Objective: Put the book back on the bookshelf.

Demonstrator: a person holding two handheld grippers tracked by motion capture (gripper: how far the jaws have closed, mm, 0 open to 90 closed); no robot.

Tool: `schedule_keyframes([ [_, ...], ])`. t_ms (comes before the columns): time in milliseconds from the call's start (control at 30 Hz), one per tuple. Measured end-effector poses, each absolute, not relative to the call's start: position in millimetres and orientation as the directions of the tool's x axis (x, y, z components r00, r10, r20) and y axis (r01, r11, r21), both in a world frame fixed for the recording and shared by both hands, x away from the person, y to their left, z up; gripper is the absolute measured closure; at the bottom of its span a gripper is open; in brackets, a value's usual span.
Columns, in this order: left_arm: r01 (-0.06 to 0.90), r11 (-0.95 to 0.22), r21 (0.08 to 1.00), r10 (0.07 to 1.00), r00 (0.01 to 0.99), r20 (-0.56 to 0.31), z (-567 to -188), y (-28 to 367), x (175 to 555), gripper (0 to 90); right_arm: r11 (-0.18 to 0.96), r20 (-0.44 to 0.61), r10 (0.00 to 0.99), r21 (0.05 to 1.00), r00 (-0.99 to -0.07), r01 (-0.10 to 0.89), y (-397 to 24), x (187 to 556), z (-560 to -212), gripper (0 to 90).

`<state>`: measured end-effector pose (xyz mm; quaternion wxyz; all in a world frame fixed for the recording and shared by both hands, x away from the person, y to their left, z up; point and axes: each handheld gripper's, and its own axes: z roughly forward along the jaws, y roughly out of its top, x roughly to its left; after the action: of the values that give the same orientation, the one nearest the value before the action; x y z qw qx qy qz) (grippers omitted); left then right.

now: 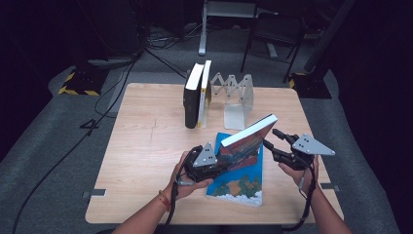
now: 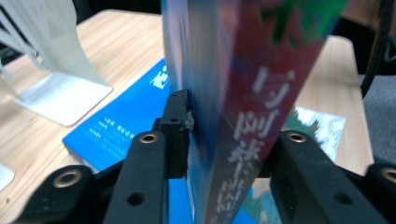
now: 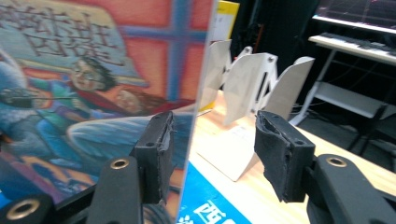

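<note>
A colourful illustrated book [image 1: 248,136] is held up at a tilt above a blue book [image 1: 238,187] that lies flat on the wooden table [image 1: 146,146]. My left gripper [image 1: 219,160] is shut on the tilted book's lower end. In the left gripper view both jaws press its covers on either side of the spine [image 2: 247,70], and the left gripper [image 2: 231,121] sits over the blue book [image 2: 121,130]. My right gripper [image 1: 271,138] stands open at the book's right edge. In the right gripper view the cover [image 3: 93,70] lies against the left pad, with a wide gap to the right pad of the right gripper [image 3: 217,126].
At the back of the table a black book [image 1: 191,97] and a white and yellow book [image 1: 204,95] stand upright against an accordion metal bookend [image 1: 236,95]. The bookend [image 3: 243,79] lies just past the held book. Cables and chairs stand on the floor beyond.
</note>
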<state>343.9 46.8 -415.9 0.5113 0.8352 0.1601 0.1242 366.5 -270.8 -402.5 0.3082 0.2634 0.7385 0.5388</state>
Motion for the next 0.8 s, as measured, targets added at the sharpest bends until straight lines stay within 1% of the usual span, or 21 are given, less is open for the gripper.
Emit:
schedule_keyframes([
  [100,0.122,-0.419,0.9,0.388,0.92,0.056,-407.9,42.0,342.6,61.3,0.293,-0.176,0.709,0.954,-0.683,0.058,-266.5,366.1,-403.5,47.4],
  [267,0.103,-0.391,0.915,0.395,0.916,0.066,-395.7,36.1,341.2,61.4,0.311,-0.182,0.698,0.948,-0.693,0.065,-262.1,365.9,-404.0,47.7],
  [367,0.078,-0.397,0.915,0.408,0.908,0.099,-386.6,31.2,342.3,62.2,0.313,-0.178,0.693,0.947,-0.699,0.07,-259.8,366.4,-404.0,47.6],
  [433,0.072,-0.391,0.918,0.414,0.904,0.105,-380.8,28.5,343.6,61.9,0.317,-0.177,0.689,0.946,-0.703,0.072,-258.2,366.7,-403.8,47.2],
  [533,0.05,-0.395,0.917,0.435,0.89,0.139,-370.1,23.7,344.8,64.0,0.322,-0.175,0.685,0.944,-0.707,0.078,-256.6,367.2,-404.8,46.3],
  [567,0.047,-0.39,0.919,0.445,0.884,0.143,-367.1,22.3,345.6,66.1,0.32,-0.174,0.681,0.944,-0.711,0.076,-256.7,367.6,-405.1,46.2],
  [700,0.046,-0.346,0.937,0.472,0.872,0.131,-359.9,20.2,349.5,66.2,0.319,-0.168,0.682,0.944,-0.712,0.083,-256.9,367.8,-405.4,45.8],
  [800,0.043,-0.326,0.944,0.489,0.863,0.13,-357.8,19.6,352.4,69.8,0.32,-0.164,0.683,0.943,-0.711,0.09,-258.0,367.7,-406.2,45.7],
])
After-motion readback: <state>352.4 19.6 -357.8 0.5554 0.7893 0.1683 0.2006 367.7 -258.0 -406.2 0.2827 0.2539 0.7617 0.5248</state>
